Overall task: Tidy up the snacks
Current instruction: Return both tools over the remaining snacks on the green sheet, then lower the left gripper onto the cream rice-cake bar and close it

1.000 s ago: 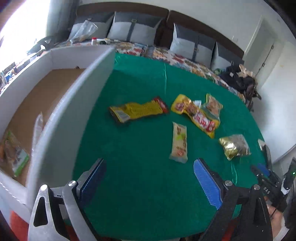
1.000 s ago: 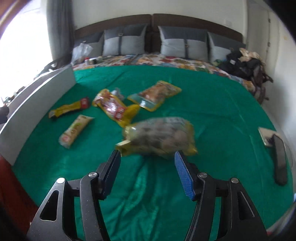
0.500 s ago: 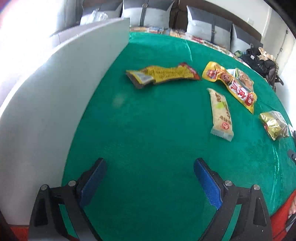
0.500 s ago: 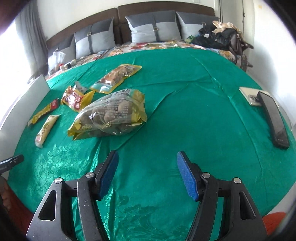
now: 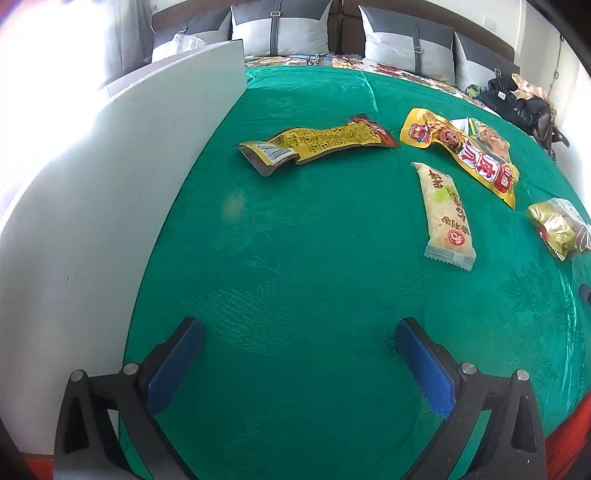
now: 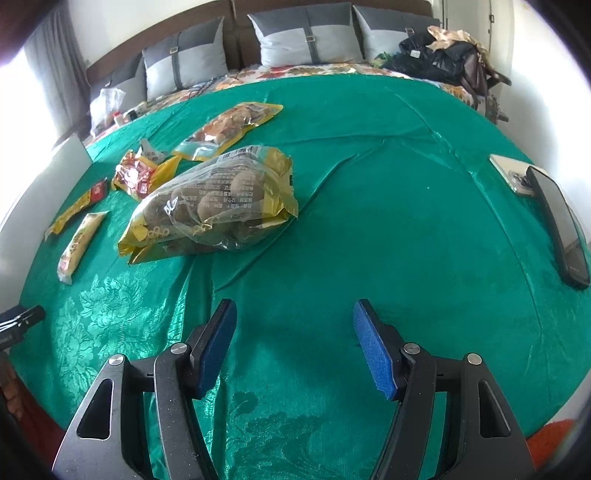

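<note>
Several snack packs lie on the green cloth (image 5: pixel 314 258). In the left wrist view a long yellow pack (image 5: pixel 317 142), a yellow-red pack (image 5: pixel 465 151), a pale bar (image 5: pixel 445 214) and a gold bag (image 5: pixel 557 225) lie ahead. My left gripper (image 5: pixel 299 332) is open and empty, low over the cloth beside the white box wall (image 5: pixel 110 192). In the right wrist view a big clear-and-yellow bag (image 6: pixel 218 206) lies ahead to the left of my right gripper (image 6: pixel 293 314), which is open and empty.
A dark phone-like slab (image 6: pixel 557 225) and a pale device (image 6: pixel 511 173) lie at the cloth's right edge. An orange snack pack (image 6: pixel 229 127) lies farther back. Grey pillows (image 6: pixel 306 35) and a dark bag pile (image 6: pixel 443 55) stand beyond the cloth.
The right gripper let the big clear-and-yellow bag down onto the cloth and drew back from it. The left gripper came down from over the box to low beside its wall.
</note>
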A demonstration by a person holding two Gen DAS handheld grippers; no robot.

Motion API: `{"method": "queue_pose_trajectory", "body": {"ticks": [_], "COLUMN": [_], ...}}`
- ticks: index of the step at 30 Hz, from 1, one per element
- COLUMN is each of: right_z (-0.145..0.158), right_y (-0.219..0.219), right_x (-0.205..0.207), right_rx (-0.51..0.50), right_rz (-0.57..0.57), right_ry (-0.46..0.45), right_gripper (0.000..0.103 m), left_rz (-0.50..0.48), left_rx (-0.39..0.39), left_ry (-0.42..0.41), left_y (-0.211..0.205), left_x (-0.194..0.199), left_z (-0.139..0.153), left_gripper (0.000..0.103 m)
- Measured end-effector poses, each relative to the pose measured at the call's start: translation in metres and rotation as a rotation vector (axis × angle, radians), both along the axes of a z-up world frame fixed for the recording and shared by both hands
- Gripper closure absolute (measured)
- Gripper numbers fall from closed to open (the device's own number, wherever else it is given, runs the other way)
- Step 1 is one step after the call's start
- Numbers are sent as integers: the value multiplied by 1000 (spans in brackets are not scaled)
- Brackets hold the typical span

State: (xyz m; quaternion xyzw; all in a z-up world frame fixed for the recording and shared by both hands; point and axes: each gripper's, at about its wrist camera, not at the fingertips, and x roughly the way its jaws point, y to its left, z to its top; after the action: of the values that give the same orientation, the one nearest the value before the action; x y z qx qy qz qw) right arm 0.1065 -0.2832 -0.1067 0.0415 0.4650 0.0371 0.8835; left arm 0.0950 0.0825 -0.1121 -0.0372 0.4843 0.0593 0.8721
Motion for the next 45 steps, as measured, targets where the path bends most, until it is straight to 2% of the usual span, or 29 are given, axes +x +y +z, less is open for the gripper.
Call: {"method": "queue_pose_trajectory", "body": {"ticks": [16,27,38,41,44,45], "right_z": [-3,-3,-5,-6,-6,-7], "right_y": [13,13,17,19,20,21], "right_x": [-1,-1,-2,-1,0,1], "right_rx": [-81,-78,-88,-87,-87,-87], "right_rz": [39,40,53,56,55,55], "right_ry": [3,2,-11,-11,-11,-10], "right_gripper": [28,27,21,17,15,14], "left_rz": [5,5,-6,-45,-120,-143], "left_rx": [4,4,-4,-42,-137,-147], "left_ry": [-8,-8,11,31,30,34], "left_y": [-1,-1,0,-5,-17,-23], "left_x": [0,1,2,5,17,23], "left_z": [2,1,3,6,14,17], "left_gripper": [0,0,0,1,10,14]}}
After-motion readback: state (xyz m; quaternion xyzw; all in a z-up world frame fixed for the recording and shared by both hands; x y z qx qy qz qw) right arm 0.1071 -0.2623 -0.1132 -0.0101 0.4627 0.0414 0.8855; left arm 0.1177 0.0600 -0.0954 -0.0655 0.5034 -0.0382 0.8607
